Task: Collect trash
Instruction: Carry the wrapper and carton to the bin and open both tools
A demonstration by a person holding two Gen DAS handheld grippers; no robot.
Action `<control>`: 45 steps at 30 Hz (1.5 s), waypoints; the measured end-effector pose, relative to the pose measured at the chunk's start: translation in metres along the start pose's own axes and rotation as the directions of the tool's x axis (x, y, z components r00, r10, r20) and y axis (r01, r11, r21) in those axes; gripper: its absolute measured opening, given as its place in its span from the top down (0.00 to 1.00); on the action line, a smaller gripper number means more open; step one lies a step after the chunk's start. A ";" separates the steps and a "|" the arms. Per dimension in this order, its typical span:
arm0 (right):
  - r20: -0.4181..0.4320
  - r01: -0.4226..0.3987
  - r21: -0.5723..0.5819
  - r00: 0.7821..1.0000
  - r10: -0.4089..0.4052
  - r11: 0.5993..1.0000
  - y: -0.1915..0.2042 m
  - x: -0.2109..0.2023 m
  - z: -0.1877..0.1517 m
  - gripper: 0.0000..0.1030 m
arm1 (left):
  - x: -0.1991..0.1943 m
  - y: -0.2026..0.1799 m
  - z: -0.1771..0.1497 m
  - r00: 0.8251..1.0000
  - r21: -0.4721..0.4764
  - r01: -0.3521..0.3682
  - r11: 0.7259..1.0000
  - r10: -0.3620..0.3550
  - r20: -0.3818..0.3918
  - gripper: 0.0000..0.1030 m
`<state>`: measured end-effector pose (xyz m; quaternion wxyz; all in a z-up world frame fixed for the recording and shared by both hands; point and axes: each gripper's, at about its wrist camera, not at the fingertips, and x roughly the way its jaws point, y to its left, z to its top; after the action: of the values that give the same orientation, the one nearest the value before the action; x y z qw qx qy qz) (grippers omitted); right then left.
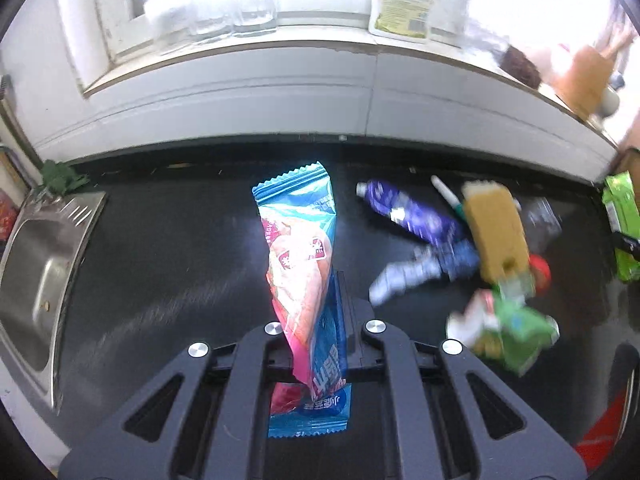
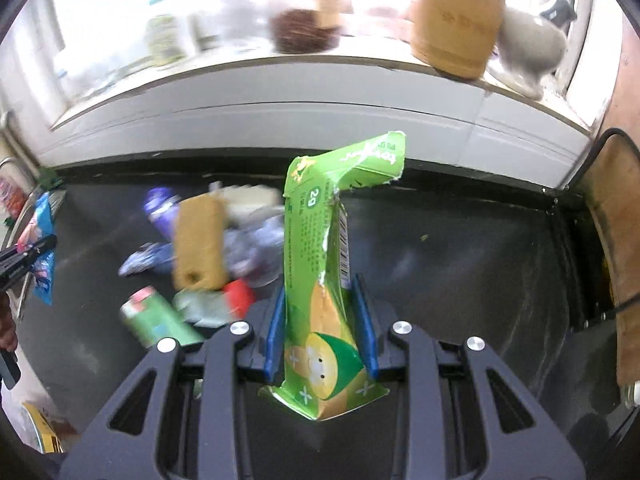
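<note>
The left gripper [image 1: 320, 320] fingers clench a blue-pink wrapper [image 1: 300, 248] above the dark surface [image 1: 168, 264]; the right gripper [image 2: 322, 332] fingers clamp a green carton [image 2: 320, 264]. The remaining trash pile [image 1: 460, 248] is blurred.

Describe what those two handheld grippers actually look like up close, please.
Both look alike: the left gripper and right gripper each have a matte black frame with slanted cut-out slots and round silver bolt heads. The fingers are lined with flat blue pads. No cables or printed markings show on them, and no sleeve is visible.
</note>
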<state>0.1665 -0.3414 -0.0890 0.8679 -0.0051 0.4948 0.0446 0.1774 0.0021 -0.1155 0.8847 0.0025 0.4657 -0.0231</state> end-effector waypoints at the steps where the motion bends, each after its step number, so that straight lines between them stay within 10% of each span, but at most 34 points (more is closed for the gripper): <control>1: 0.000 -0.007 -0.004 1.000 0.007 1.000 0.009 -0.005 -0.007 0.69 | -0.009 0.003 -0.010 1.000 0.001 0.003 1.000 -0.003 -0.005 0.92; 13: 0.000 -0.040 -0.049 0.999 0.040 0.998 0.090 -0.061 -0.079 0.69 | -0.072 0.023 -0.103 1.000 0.013 0.020 1.000 -0.020 -0.017 0.92; 24: 0.015 -0.171 -0.208 0.984 0.179 0.963 0.189 -0.078 -0.074 0.69 | -0.130 0.089 -0.144 0.997 -0.092 -0.055 0.994 0.059 0.039 0.92; 34: -0.218 -0.527 -0.466 0.847 0.485 0.711 0.413 -0.075 -0.109 0.69 | -0.196 0.204 -0.259 0.967 -0.363 -0.249 0.898 0.252 -0.039 0.92; 39: -0.394 -0.642 -0.531 0.764 0.510 0.553 0.511 -0.069 -0.163 0.69 | -0.210 0.247 -0.325 0.957 -0.481 -0.284 0.830 0.273 -0.094 0.92; 45: -0.516 -0.682 -0.568 0.732 0.445 0.461 0.577 -0.053 -0.218 0.69 | -0.203 0.277 -0.381 0.965 -0.542 -0.259 0.799 0.241 -0.106 0.92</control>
<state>-0.0952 0.2180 -0.1347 0.6399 -0.1895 0.5296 0.5235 -0.2391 0.2964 -0.1689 0.8354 -0.1906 0.4618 0.2289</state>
